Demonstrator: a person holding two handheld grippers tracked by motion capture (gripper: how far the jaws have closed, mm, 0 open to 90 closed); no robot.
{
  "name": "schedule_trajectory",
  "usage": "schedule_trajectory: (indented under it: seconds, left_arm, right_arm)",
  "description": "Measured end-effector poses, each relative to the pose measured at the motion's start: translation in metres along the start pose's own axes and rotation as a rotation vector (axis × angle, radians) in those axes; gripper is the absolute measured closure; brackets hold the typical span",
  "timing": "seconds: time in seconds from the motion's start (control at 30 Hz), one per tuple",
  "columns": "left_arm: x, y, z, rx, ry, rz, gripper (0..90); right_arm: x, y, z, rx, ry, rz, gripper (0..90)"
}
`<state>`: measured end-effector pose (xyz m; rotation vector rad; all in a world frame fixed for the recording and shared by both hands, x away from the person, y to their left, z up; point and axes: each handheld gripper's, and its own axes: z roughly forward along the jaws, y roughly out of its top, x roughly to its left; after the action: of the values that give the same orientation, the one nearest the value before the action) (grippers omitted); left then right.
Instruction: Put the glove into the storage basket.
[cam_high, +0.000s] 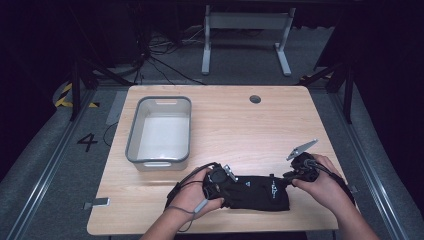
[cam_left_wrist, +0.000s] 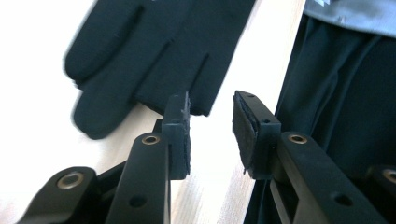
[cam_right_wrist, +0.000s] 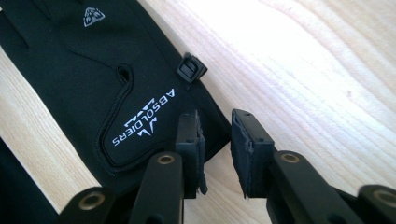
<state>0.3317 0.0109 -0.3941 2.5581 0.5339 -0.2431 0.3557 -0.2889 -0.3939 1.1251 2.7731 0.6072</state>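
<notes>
A black glove (cam_high: 260, 192) lies flat near the table's front edge, between the two hands. My left gripper (cam_high: 220, 176) sits at its left end, my right gripper (cam_high: 292, 175) at its right end. In the left gripper view the glove's fingers (cam_left_wrist: 140, 51) spread on the wood just beyond my left gripper (cam_left_wrist: 211, 130); the jaws stand apart with bare table between them. In the right gripper view the cuff (cam_right_wrist: 93, 74) bears white lettering and a small black clip (cam_right_wrist: 190, 68). My right gripper (cam_right_wrist: 217, 144) is open at the cuff's edge, gripping nothing.
A grey plastic bin (cam_high: 132, 145) stands empty at the table's left, behind the left hand. A round cable hole (cam_high: 255, 99) is near the far edge. The light wooden table (cam_high: 240, 130) stretches behind the glove. The person's dark clothing (cam_left_wrist: 336, 93) is close at the front edge.
</notes>
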Motion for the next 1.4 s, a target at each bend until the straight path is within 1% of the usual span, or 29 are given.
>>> schedule_trajectory:
  seconds: [0.03, 0.07, 0.1, 0.13, 0.17, 0.2, 0.23, 0.3, 0.33, 0.37, 0.43, 0.47, 0.53, 0.6, 0.63, 0.67, 0.77, 0.83, 0.97, 1.0, 1.03, 1.1, 1.13, 1.17, 1.2, 1.27, 1.3, 1.33, 1.4]
  left_arm:
    - [0.001, 0.000, -0.003, -0.018, -0.001, -0.007, 66.3]
    - [0.002, 0.000, -0.005, -0.026, 0.003, -0.008, 66.3]
    - [0.002, 0.000, -0.006, -0.042, 0.009, -0.010, 65.7]
    - [0.003, 0.001, -0.008, -0.055, 0.017, -0.020, 65.6]
    - [0.003, 0.001, -0.008, -0.055, 0.017, -0.020, 65.3]
    - [0.004, 0.003, -0.008, -0.071, 0.036, -0.017, 64.9]
    - [0.004, 0.004, -0.008, -0.083, 0.045, -0.020, 64.5]
    - [0.004, 0.005, -0.008, -0.088, 0.048, -0.023, 63.9]
    - [0.004, 0.007, -0.008, -0.108, 0.060, -0.020, 63.6]
    - [0.004, 0.007, -0.008, -0.108, 0.060, -0.020, 63.2]
    - [0.003, 0.009, -0.009, -0.130, 0.068, -0.026, 63.2]
    - [0.003, 0.011, -0.009, -0.139, 0.069, -0.021, 62.9]
    - [0.003, 0.013, -0.007, -0.158, 0.074, -0.026, 61.1]
    - [0.004, 0.016, -0.006, -0.159, 0.078, -0.015, 60.6]
    - [0.004, 0.016, -0.006, -0.159, 0.078, -0.015, 60.2]
    - [0.005, 0.019, -0.004, -0.167, 0.078, -0.016, 59.8]
    - [0.005, 0.022, -0.002, -0.169, 0.079, -0.016, 58.4]
    - [0.006, 0.025, 0.000, -0.179, 0.081, -0.013, 57.1]
    - [0.007, 0.034, 0.009, -0.177, 0.076, -0.002, 56.5]
    - [0.007, 0.038, 0.015, -0.193, 0.076, 0.006, 56.0]
    - [0.007, 0.038, 0.015, -0.193, 0.076, 0.006, 55.6]
    - [0.008, 0.042, 0.020, -0.204, 0.070, 0.021, 54.8]
    - [0.008, 0.045, 0.025, -0.196, 0.060, 0.030, 53.4]
    - [0.008, 0.045, 0.025, -0.196, 0.060, 0.030, 52.5]
    - [0.009, 0.047, 0.030, -0.189, 0.062, 0.045, 52.5]
    - [0.009, 0.049, 0.036, -0.186, 0.079, 0.067, 45.9]
    - [0.010, 0.049, 0.038, -0.180, 0.083, 0.075, 45.9]
    - [0.010, 0.050, 0.041, -0.169, 0.086, 0.090, 43.5]
    - [0.010, 0.052, 0.046, -0.164, 0.095, 0.108, 43.0]
  right_arm:
    - [-0.001, -0.002, -0.003, -0.018, -0.006, 0.007, 72.6]
    - [-0.001, -0.002, -0.003, -0.018, -0.006, 0.007, 72.6]
    - [-0.002, -0.003, -0.005, -0.029, -0.009, 0.010, 72.5]
    - [-0.002, -0.005, -0.007, -0.036, -0.018, 0.016, 72.5]
    - [-0.002, -0.005, -0.007, -0.036, -0.018, 0.016, 72.5]
    - [-0.004, -0.007, -0.009, -0.048, -0.020, 0.022, 72.5]
    - [-0.005, -0.008, -0.011, -0.054, -0.022, 0.028, 72.5]
    - [-0.006, -0.009, -0.012, -0.059, -0.027, 0.034, 72.5]
    - [-0.008, -0.012, -0.015, -0.073, -0.034, 0.043, 72.4]
    - [-0.008, -0.012, -0.015, -0.073, -0.034, 0.043, 72.4]
    - [-0.010, -0.015, -0.017, -0.077, -0.038, 0.060, 72.1]
    - [-0.012, -0.017, -0.018, -0.079, -0.040, 0.064, 71.8]
    - [-0.015, -0.021, -0.020, -0.082, -0.042, 0.081, 71.2]
    - [-0.020, -0.026, -0.023, -0.092, -0.046, 0.101, 70.6]
    - [-0.020, -0.026, -0.023, -0.092, -0.046, 0.101, 70.6]
    - [-0.023, -0.028, -0.024, -0.095, -0.047, 0.118, 70.2]
    - [-0.026, -0.030, -0.024, -0.095, -0.049, 0.124, 69.5]
    - [-0.028, -0.031, -0.024, -0.096, -0.049, 0.133, 68.3]
    - [-0.032, -0.033, -0.023, -0.097, -0.049, 0.148, 67.3]
    - [-0.034, -0.034, -0.022, -0.093, -0.047, 0.154, 67.3]
    - [-0.034, -0.034, -0.022, -0.093, -0.047, 0.154, 67.3]
    - [-0.035, -0.035, -0.021, -0.094, -0.047, 0.157, 67.1]
    - [-0.035, -0.036, -0.021, -0.091, -0.044, 0.162, 66.9]
    - [-0.035, -0.036, -0.021, -0.091, -0.044, 0.162, 66.9]
    - [-0.035, -0.036, -0.021, -0.092, -0.043, 0.161, 66.7]
    - [-0.036, -0.036, -0.021, -0.094, -0.041, 0.164, 66.3]
    - [-0.036, -0.036, -0.021, -0.094, -0.041, 0.164, 66.3]
    - [-0.036, -0.037, -0.021, -0.095, -0.039, 0.162, 65.8]
    - [-0.036, -0.037, -0.022, -0.095, -0.037, 0.162, 65.7]
